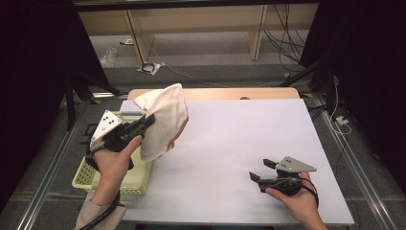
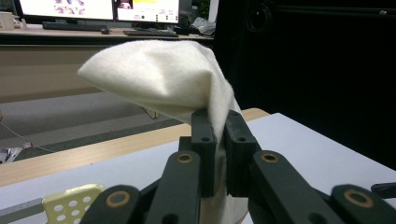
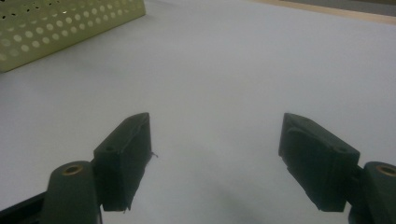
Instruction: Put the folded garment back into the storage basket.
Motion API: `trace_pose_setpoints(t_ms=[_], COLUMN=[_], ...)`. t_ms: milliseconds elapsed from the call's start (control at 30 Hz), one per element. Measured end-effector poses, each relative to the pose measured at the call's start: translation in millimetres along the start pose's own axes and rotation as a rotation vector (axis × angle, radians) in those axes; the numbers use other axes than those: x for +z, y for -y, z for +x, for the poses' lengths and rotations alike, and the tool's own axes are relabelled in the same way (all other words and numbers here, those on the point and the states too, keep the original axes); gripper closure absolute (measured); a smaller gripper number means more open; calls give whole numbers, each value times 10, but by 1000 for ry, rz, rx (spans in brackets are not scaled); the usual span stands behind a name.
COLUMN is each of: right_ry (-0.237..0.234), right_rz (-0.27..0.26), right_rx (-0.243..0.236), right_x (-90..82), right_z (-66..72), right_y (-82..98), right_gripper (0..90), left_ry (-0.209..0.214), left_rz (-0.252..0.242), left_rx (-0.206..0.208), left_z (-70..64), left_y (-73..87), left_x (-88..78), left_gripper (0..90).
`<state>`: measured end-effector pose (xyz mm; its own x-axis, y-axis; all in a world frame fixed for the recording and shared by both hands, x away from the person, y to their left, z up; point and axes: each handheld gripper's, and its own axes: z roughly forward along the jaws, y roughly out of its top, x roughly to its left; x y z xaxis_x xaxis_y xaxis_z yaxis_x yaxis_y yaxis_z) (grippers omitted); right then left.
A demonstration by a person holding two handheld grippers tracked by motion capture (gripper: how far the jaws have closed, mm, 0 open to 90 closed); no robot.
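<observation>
Right now my left gripper (image 1: 149, 120) pinches a white cloth (image 1: 163, 120), with its jaws pressed together on a fold of it. The cloth hangs up in the air, just past the far right corner of the yellow basket (image 1: 98, 179). In the left gripper view the cloth (image 2: 163, 79) puffs up above the jaws.

My right gripper (image 1: 261, 170) has its jaws spread wide with nothing between them. It rests low on the white table (image 1: 239, 139), well apart from the basket, on its right side.

I think the job is to bring the cloth out and lay it flat. To do that well, I should keep the pinch tight, carry the cloth away from the basket, and grab a loose corner with my right gripper.

I can read no writing or brand on anything.
</observation>
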<state>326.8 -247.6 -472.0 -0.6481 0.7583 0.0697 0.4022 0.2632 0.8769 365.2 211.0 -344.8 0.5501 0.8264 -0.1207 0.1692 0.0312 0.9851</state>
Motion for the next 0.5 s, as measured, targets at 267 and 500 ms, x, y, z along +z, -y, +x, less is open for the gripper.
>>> trace_pose_setpoints(t_ms=[267,500], right_ry=[0,0], right_rz=[-1,0], right_rx=[0,-2], right_x=[-1,-1], right_z=[-1,-3], right_y=[0,0], right_gripper=[264,264], left_ry=[-6,-12], left_rz=[-5,-12], left_rx=[-1,-2], left_z=[24,43], left_y=[-18,-33], left_x=[-23,-43], left_gripper=[840,840])
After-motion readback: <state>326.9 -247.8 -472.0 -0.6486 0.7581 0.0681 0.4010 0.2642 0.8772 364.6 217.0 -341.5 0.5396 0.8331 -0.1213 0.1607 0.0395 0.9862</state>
